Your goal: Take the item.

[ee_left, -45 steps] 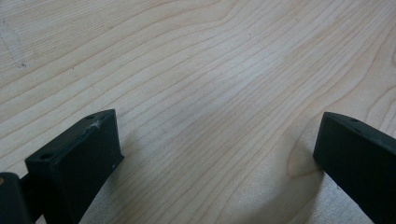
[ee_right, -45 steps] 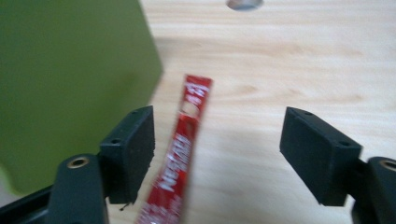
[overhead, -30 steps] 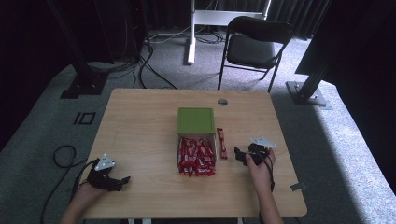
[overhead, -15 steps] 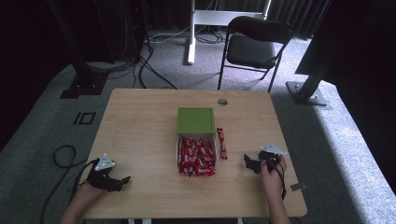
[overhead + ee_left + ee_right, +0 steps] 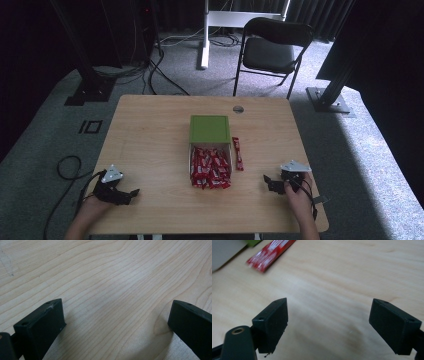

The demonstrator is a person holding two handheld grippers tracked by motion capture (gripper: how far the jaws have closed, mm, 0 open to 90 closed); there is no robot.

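Grey carpet and dark curtains surround a light wooden bench (image 5: 150,140) that fills the middle of the high view. At the centre of the bench sits an open box (image 5: 210,150): its green lid (image 5: 210,129) lies toward the top of the frame, and its tray below is packed with red wrapped bars (image 5: 210,167), some spilling over the lower edge onto the wood. One single red bar (image 5: 238,153) lies just beside the box on its right, running lengthwise alongside it; in the right claw view the same bar (image 5: 270,255) appears blurred at the upper left, next to a corner of the box.

At the lower right of the high view the right claw (image 5: 270,182) rests low over the bench, held by a hand (image 5: 298,197), well apart from the box. Its own view shows its jaws spread wide with nothing but bare wood between them (image 5: 328,325). At the lower left the left claw (image 5: 131,194) sits in the other hand (image 5: 92,210) near the bench's lower edge, a cable (image 5: 67,167) looping off onto the carpet. Its jaws also stand wide apart over plain wood grain (image 5: 116,322), gripping nothing.

Beyond the bench, at the top of the frame, stands a black folding chair (image 5: 275,47), with a white post (image 5: 204,35) to its left. A small round grommet (image 5: 238,109) marks the bench's upper edge.
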